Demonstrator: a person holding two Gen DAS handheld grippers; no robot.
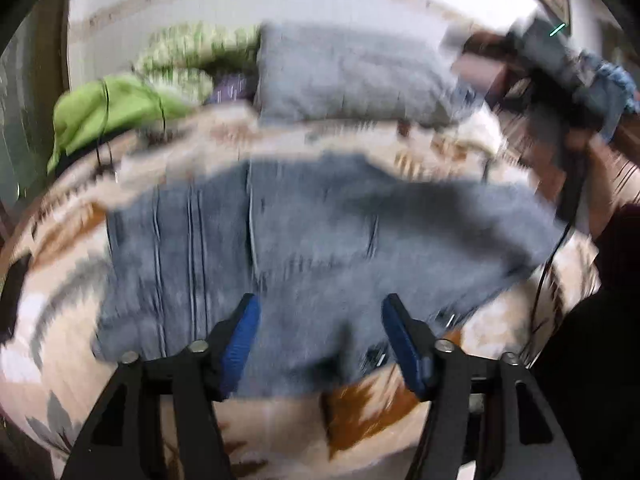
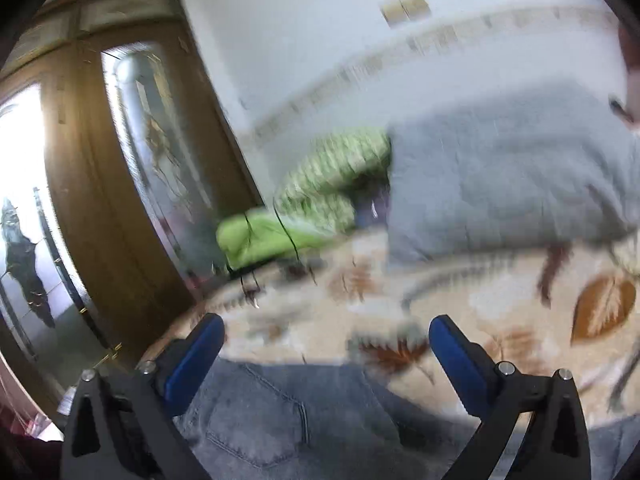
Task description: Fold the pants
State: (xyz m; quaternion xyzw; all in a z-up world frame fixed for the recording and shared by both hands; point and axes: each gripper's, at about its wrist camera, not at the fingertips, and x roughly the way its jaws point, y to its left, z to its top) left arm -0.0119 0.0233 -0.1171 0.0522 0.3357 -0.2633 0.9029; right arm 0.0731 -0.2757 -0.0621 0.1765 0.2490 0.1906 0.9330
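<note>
Grey-blue jeans point(image 1: 304, 240) lie spread flat on a leaf-patterned bedspread point(image 1: 372, 408). My left gripper point(image 1: 320, 320) is open with blue pads, hovering over the near edge of the jeans, holding nothing. In the right wrist view the jeans point(image 2: 272, 420) show a back pocket just below my right gripper point(image 2: 326, 344), which is open and empty above them. The right gripper also shows in the left wrist view point(image 1: 560, 80) at the upper right, held in a hand above the bed. Both views are blurred by motion.
A grey pillow point(image 1: 352, 76) and green bedding point(image 1: 116, 108) lie at the head of the bed by a white wall. A wooden wardrobe with glass doors point(image 2: 132, 200) stands to the left. A black cable point(image 1: 552, 264) hangs at the right.
</note>
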